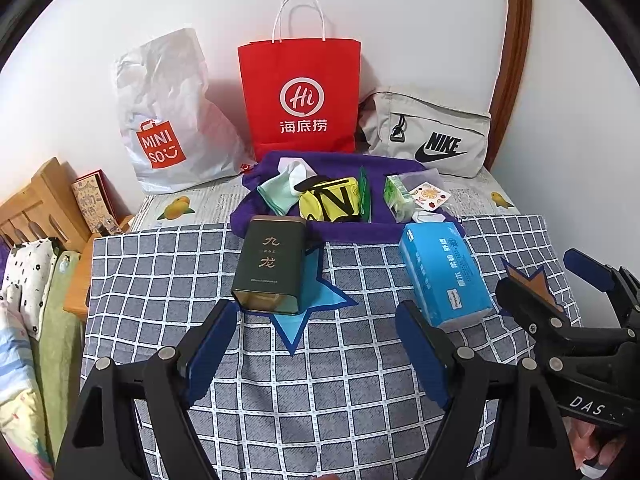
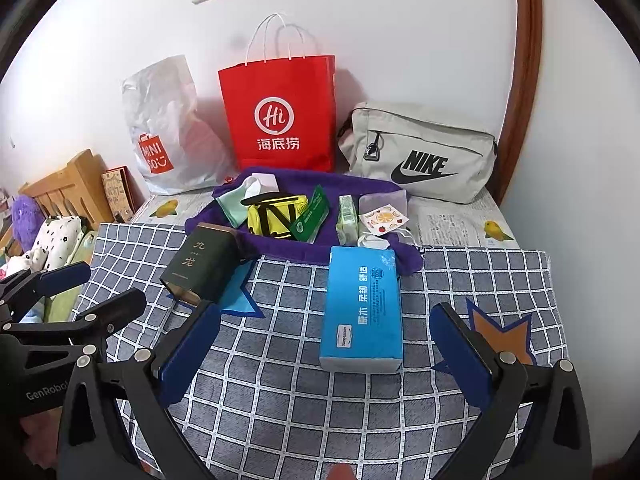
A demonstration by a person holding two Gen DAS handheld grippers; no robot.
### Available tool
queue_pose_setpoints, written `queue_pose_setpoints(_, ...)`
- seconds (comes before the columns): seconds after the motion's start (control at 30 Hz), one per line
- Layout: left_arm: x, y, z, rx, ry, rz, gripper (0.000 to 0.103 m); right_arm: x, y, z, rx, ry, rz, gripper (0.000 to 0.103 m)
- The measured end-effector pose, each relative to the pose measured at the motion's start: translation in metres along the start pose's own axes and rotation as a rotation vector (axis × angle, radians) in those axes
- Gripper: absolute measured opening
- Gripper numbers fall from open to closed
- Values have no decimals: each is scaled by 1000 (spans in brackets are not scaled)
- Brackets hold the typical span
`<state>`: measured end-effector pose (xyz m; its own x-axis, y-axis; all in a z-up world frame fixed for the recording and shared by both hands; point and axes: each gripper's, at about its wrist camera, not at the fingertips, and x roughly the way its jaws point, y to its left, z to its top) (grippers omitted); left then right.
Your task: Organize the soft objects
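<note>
My left gripper (image 1: 316,344) and right gripper (image 2: 324,340) both hang with jaws spread, holding nothing, above the checked cloth (image 2: 280,400). The blue tissue pack (image 2: 362,312) lies mid-cloth; the dark tin (image 1: 270,266) lies near the cloth's far edge, touching the purple towel (image 1: 344,232).

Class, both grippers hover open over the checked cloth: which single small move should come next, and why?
Probably ease the right gripper forward to straddle the blue plastic-wrapped tissue pack: its jaws stand open, the pack lies directly ahead between them, and nothing is held yet.
</note>
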<state>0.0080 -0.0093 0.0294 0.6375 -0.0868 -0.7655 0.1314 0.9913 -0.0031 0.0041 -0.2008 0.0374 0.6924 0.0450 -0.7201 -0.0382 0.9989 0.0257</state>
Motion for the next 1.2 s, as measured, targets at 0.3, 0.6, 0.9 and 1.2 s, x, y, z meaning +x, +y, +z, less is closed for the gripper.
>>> queue_pose_setpoints(0.3,-3,2,1,-7,2,-7,81,-2,2,-1,-2,0,-1,103)
queue_pose_setpoints(0.6,-6,0,1,-10,-1,-6,81,-2,1,-4,7,3,2,103)
queue_pose_setpoints(0.9,-6,-2,1,-5,0,-2,81,-3,-1,-6,11,6,0,103)
queue_pose_setpoints(1.2,-6,-3,0,-1,3,3,81,-4,-4,-6,17,8,-4,103)
